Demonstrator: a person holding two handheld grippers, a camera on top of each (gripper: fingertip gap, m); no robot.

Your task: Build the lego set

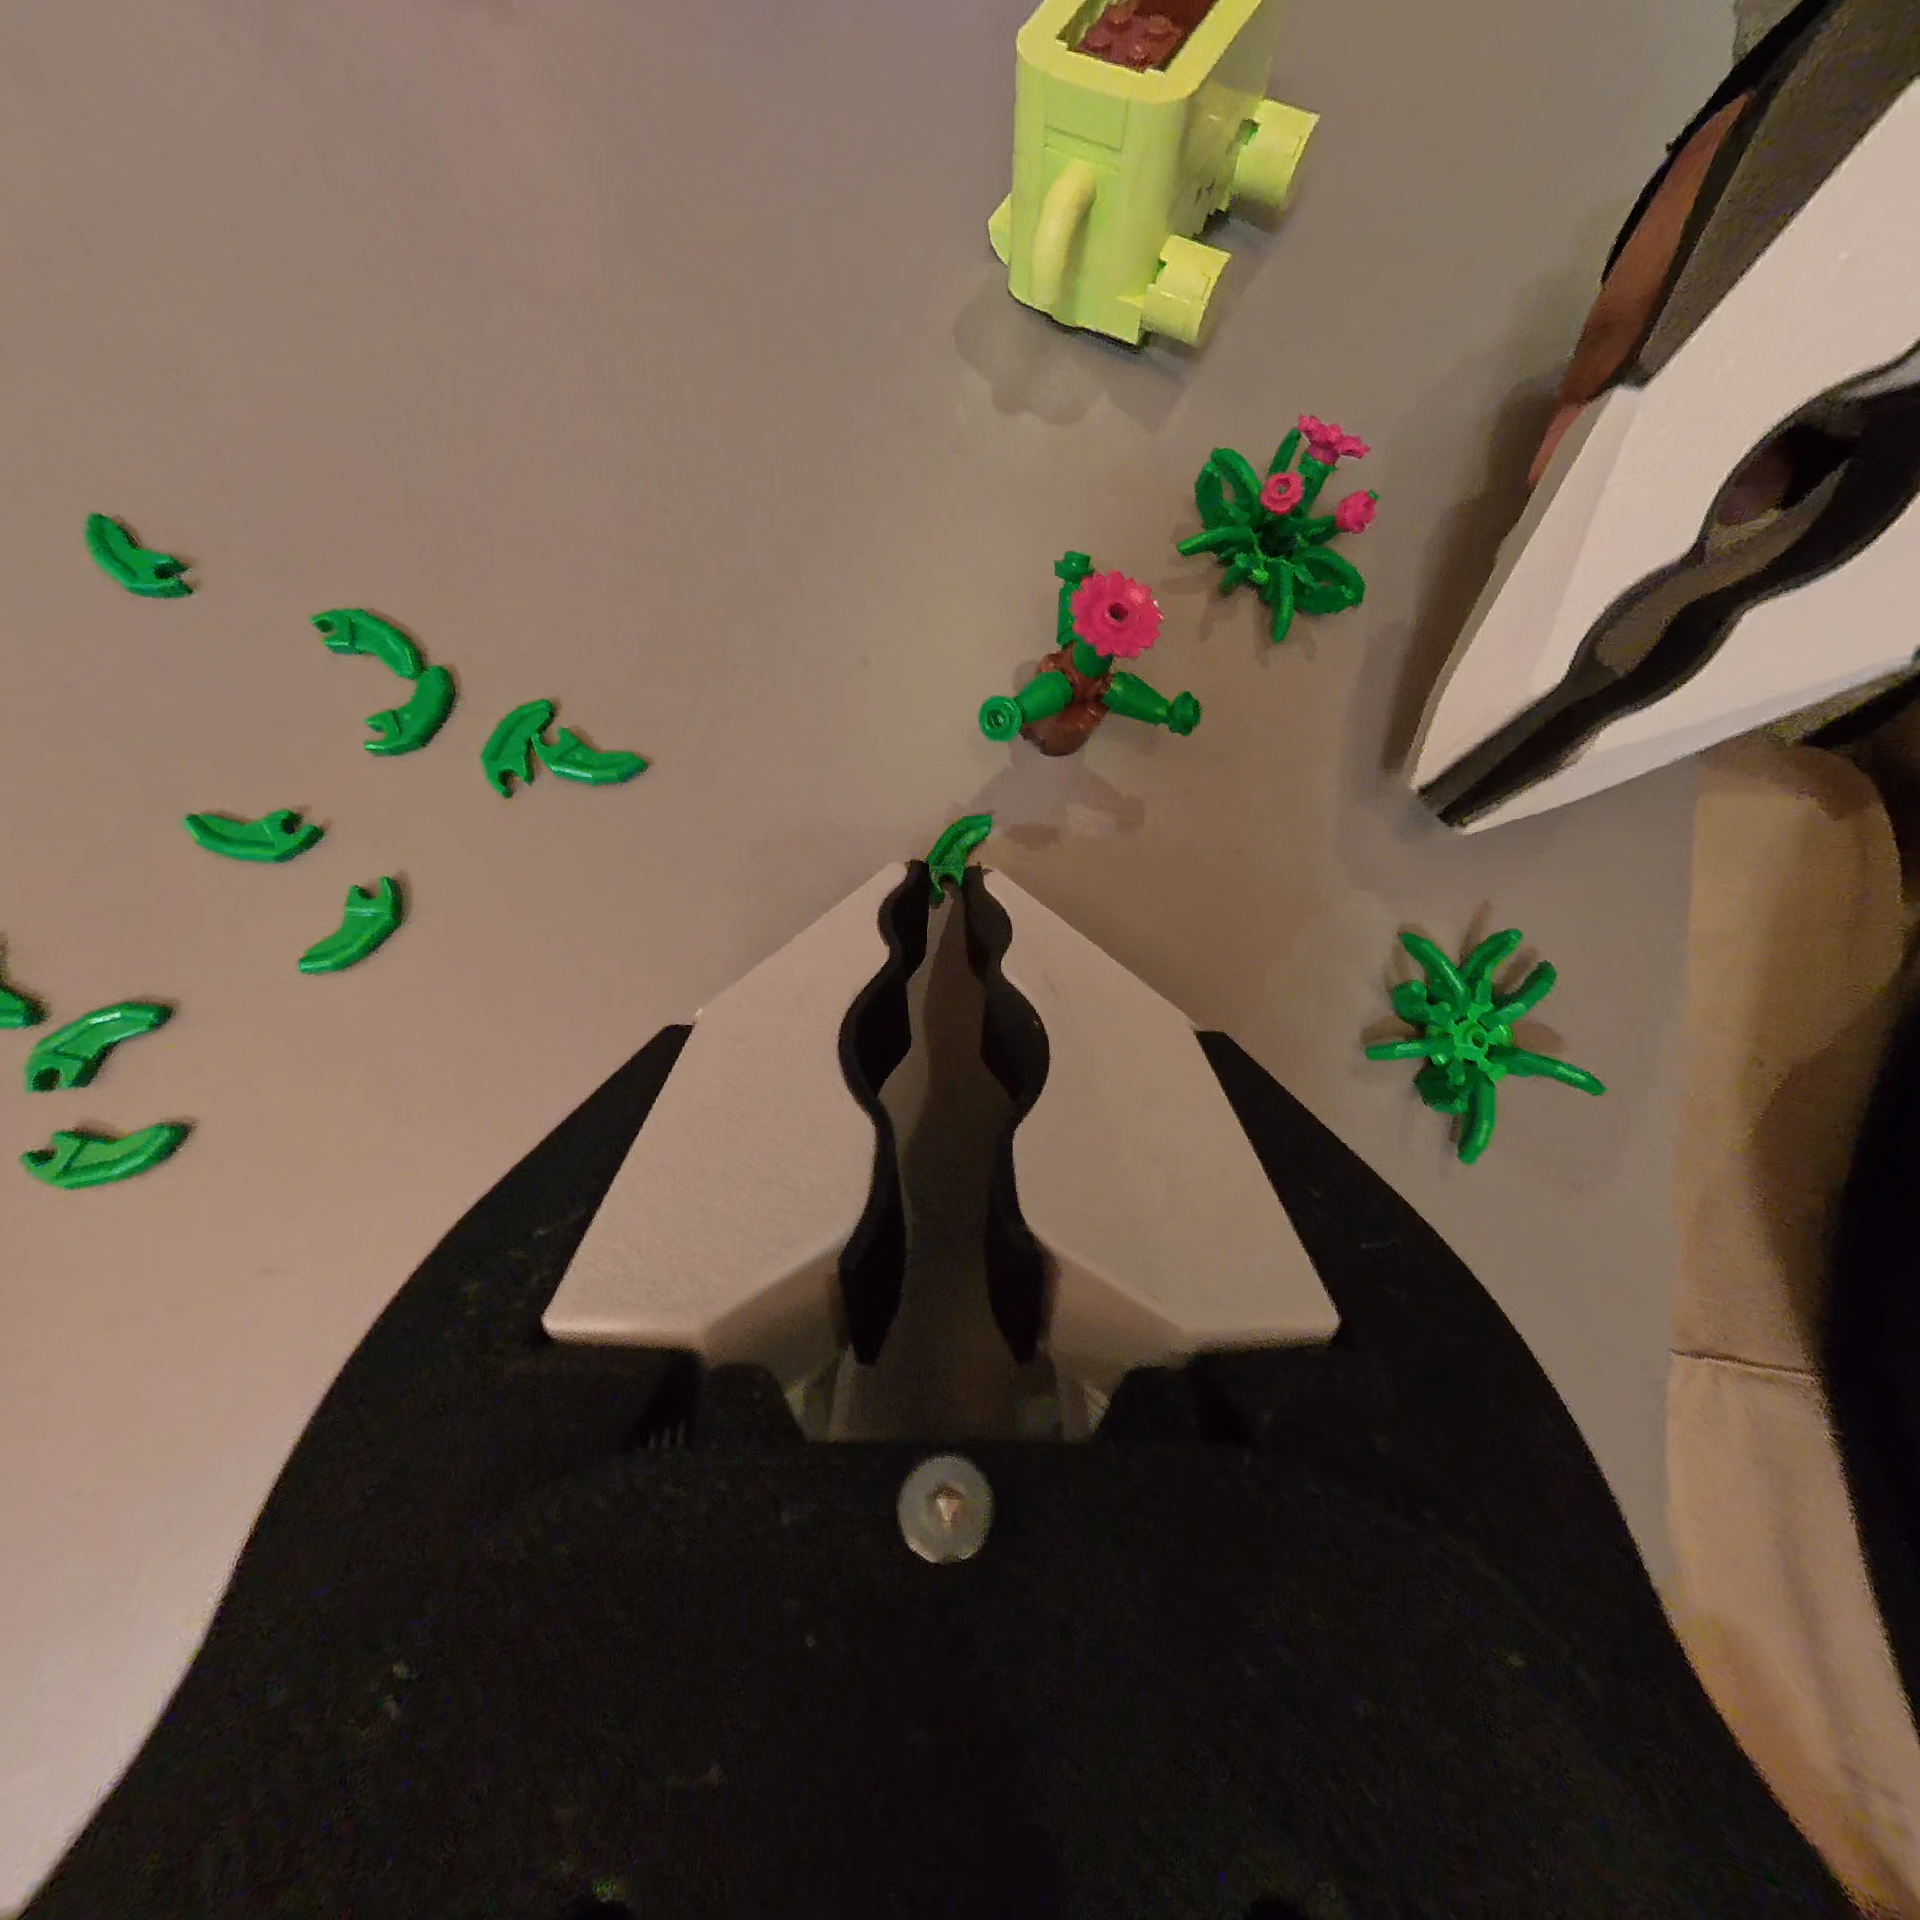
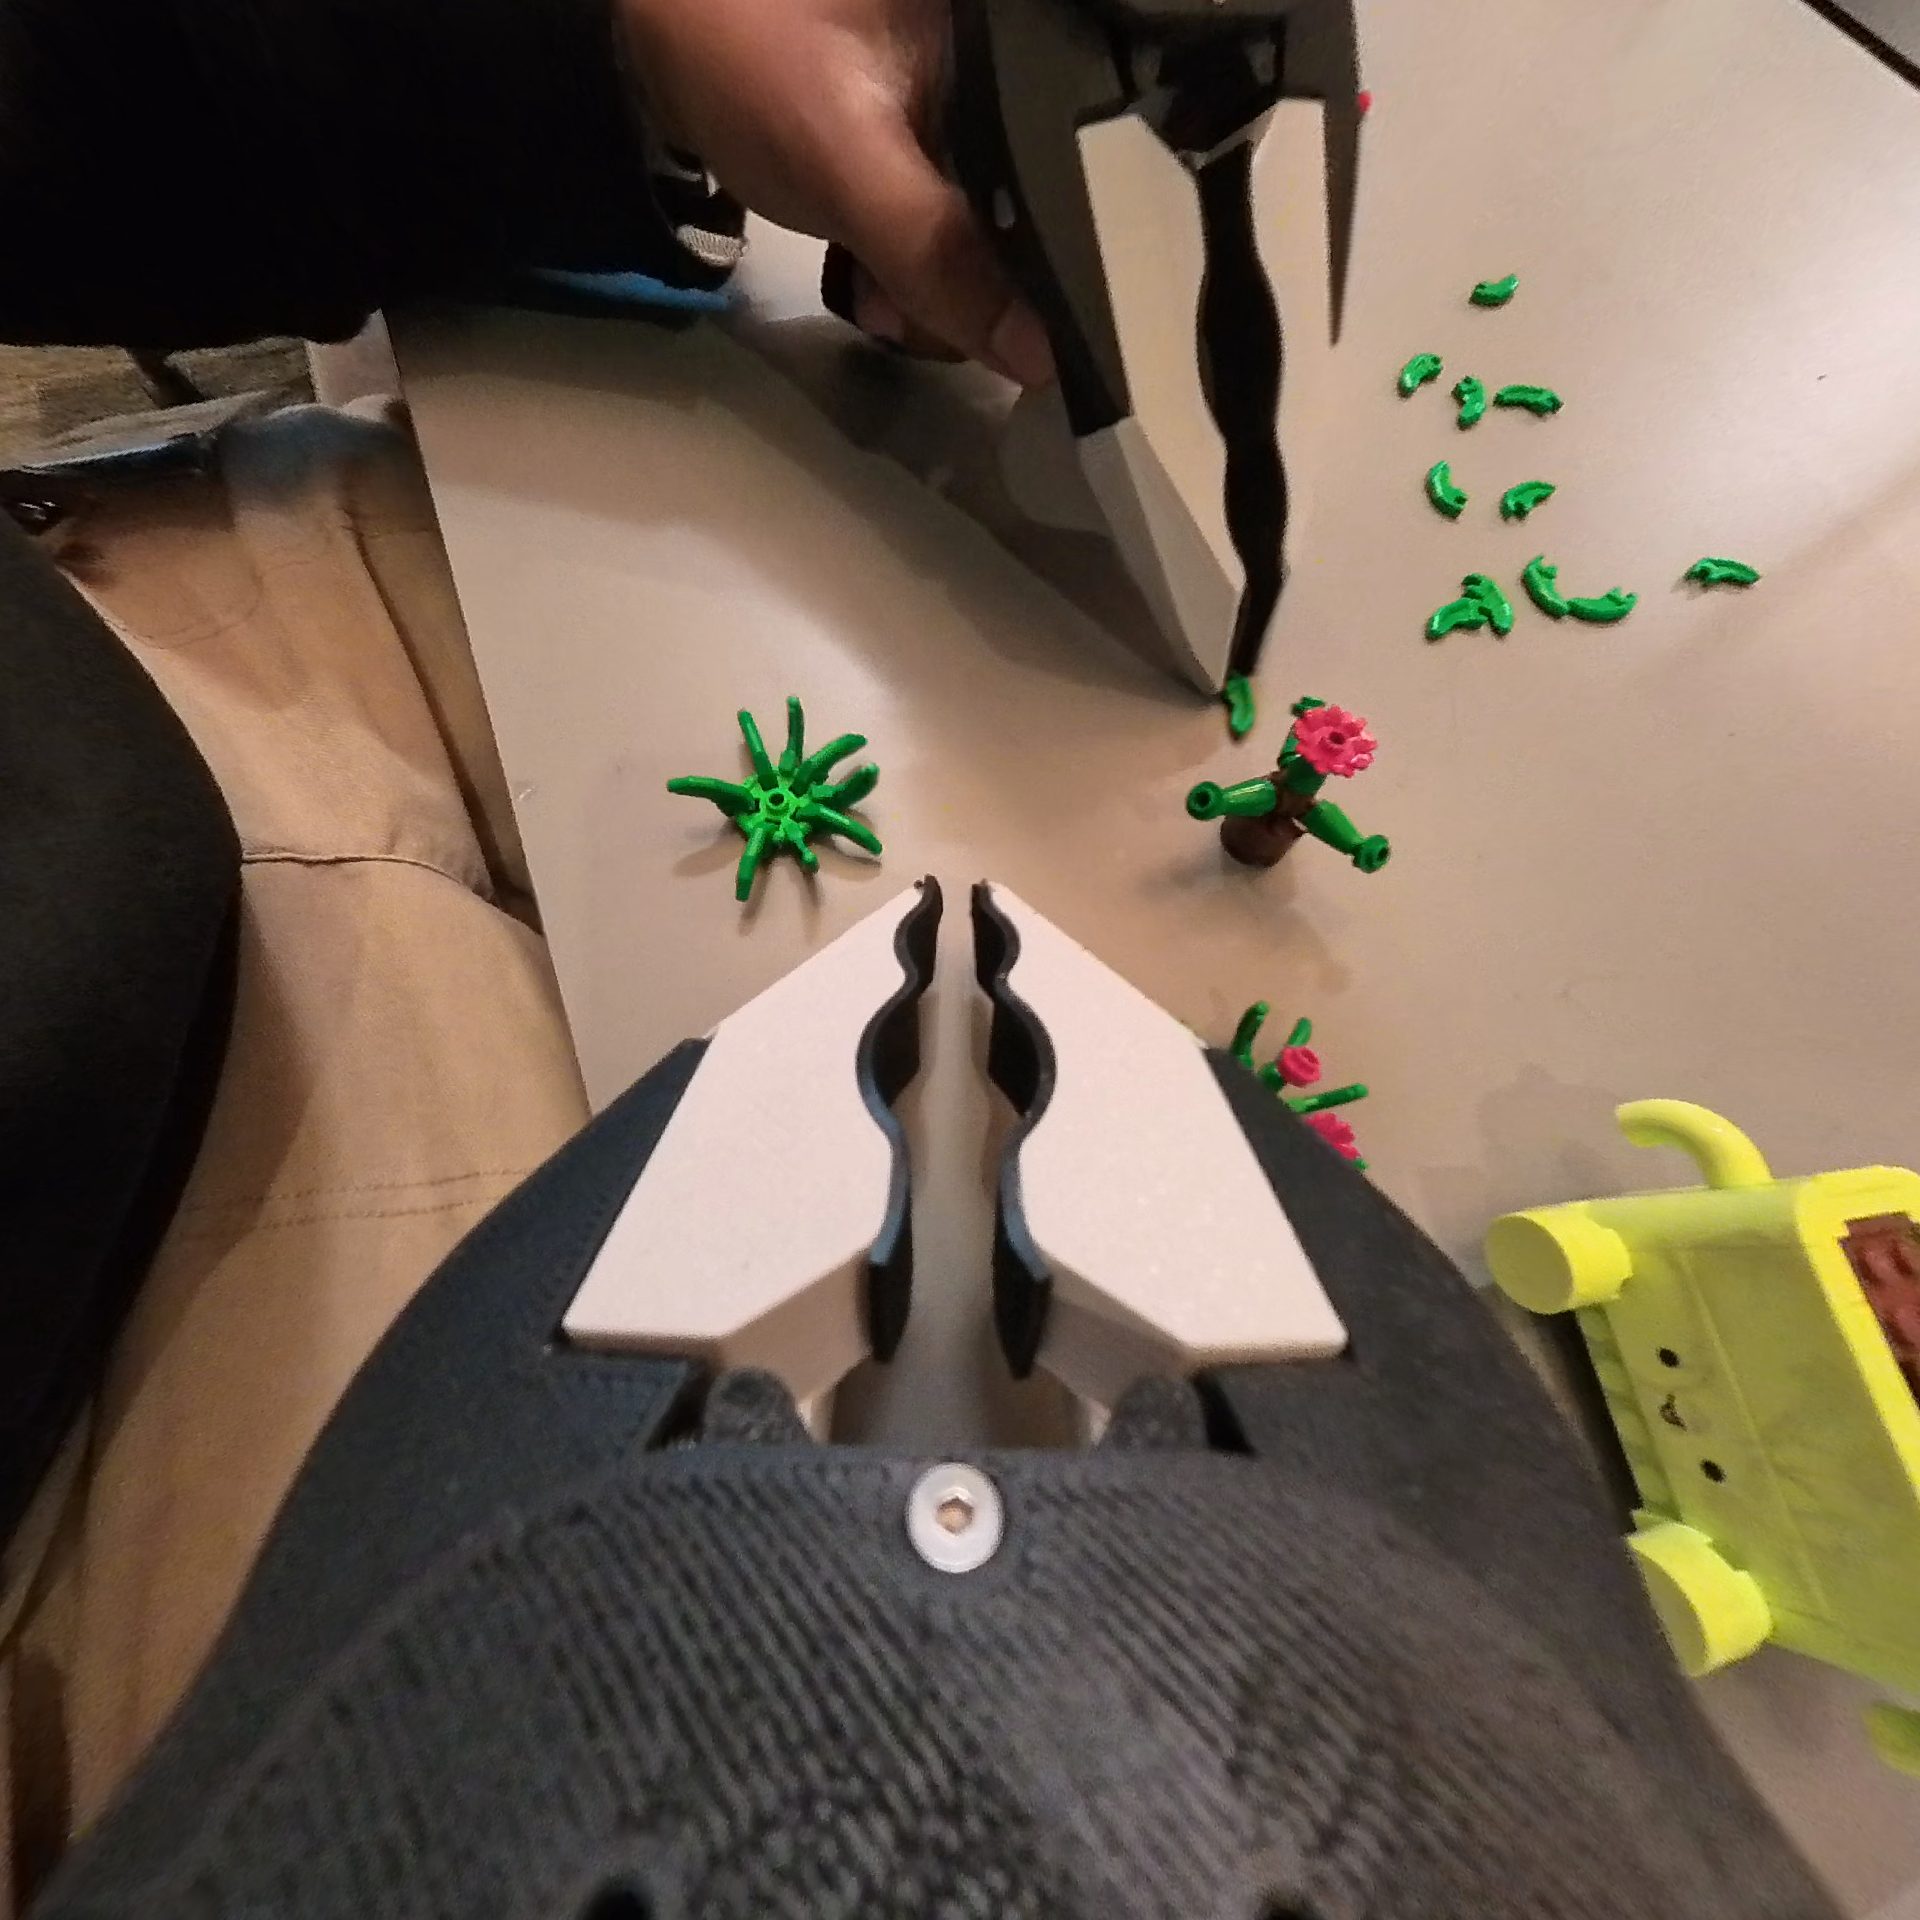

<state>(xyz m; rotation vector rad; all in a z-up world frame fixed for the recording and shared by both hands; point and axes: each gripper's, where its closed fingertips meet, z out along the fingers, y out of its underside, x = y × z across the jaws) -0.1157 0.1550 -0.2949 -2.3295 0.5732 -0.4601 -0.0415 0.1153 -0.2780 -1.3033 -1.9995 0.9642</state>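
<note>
On the beige surface (image 1: pixel 520 260), the parts of the lego set lie spread in several groups. Left hand-held gripper (image 1: pixel 948 878): jaws drawn together on a single green leaf piece (image 1: pixel 958 847), pinched at the fingertips with most of the leaf projecting beyond them. From the right wrist view, that leaf (image 2: pixel 1238 704) sits low at the tip of the left hand-held gripper (image 2: pixel 1242 665), at or just above the surface; contact cannot be confirmed. A person's hand (image 2: pixel 883 187) grips the tool's handle.

Right hand-held gripper (image 2: pixel 956 891): fingers nearly together with a narrow gap between the tips, nothing held. It hovers between the bare green leafy plant (image 2: pixel 784 805) and the flowering stem.

The flowering stem (image 1: pixel 1091 665) stands just beyond the held leaf: brown base, three green arms, one pink flower on top. Farther on sits a leafy plant with pink flowers (image 1: pixel 1283 530). The bare green leafy plant (image 1: pixel 1470 1039) lies to the right of the left tool, near the surface edge.

Loose green leaf pieces (image 1: pixel 364 727) are scattered to the left, well apart from the assemblies. A lime-yellow planter (image 1: pixel 1132 166) with brown pieces inside stands at the far side in the left wrist view.

Tan fabric (image 2: pixel 312 935) borders the surface edge.
</note>
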